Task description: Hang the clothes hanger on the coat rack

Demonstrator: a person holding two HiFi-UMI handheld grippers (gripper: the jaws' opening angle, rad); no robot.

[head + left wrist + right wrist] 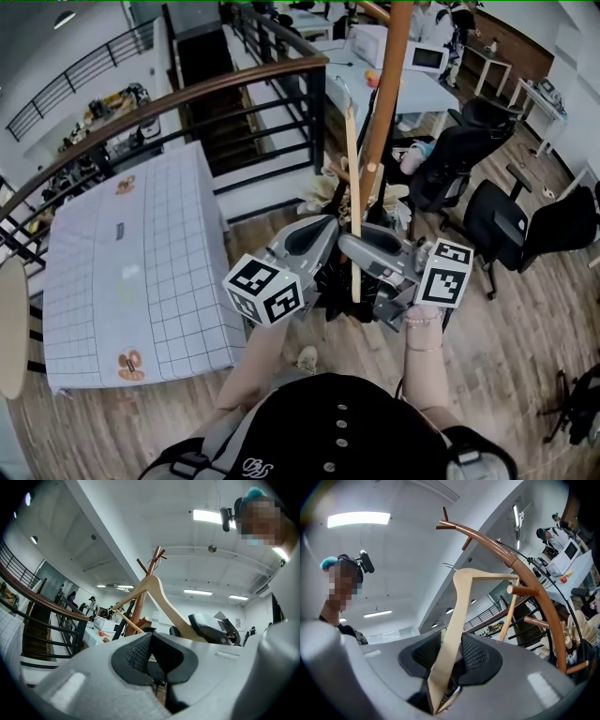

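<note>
Nearest its own camera, the right hand-held gripper (449, 660) has its two dark textured pads (476, 656) pressed on one arm of the pale wooden clothes hanger (461, 620). The arm comes up out of the narrow gap between them and bends at the hanger's shoulder above. The left hand-held gripper (157, 660) holds nothing: its dark pads (135, 656) stand a little apart, with only floor showing through the gap.

In the head view the left hand-held gripper (323, 230) and the right hand-held gripper (361, 251) sit close side by side, each with a white cube of black square markers behind it. The person's forearms reach out to them over a black buttoned top (337, 422). The clothes hanger (353, 206) stands on end between the two.

Just beside it to the right rises the pole of the brown wooden coat rack (389, 94). In the right gripper view the rack (534, 588) arches over the hanger with short pegs sticking out. The hanger's thin metal hook (449, 566) is in open air, on none of those pegs. From the left gripper view the hanger (159, 595) shows in front of the rack (139, 606).

Farther out, a table under a white cloth with a black grid (141, 253) stands to the left beside a curved wooden handrail on dark bars (187, 94). Black office chairs (497, 225) stand to the right on the wooden plank floor (506, 375).
</note>
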